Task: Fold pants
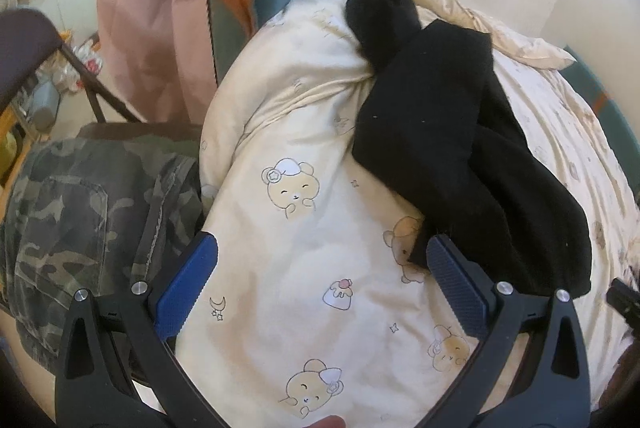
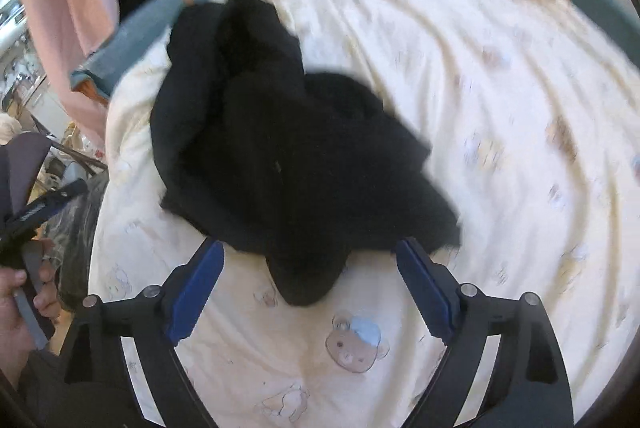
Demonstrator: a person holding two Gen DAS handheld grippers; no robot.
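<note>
The black pants lie bunched on the cream bedcover, their nearest fold at twelve o'clock from the right gripper, whose jaws are spread and empty. The left gripper is likewise spread; only its view shows camouflage trousers at nine o'clock.

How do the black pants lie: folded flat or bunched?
Bunched. The black pants sit in a rumpled, overlapping heap on the bear-print quilt, no neat edges.
</note>
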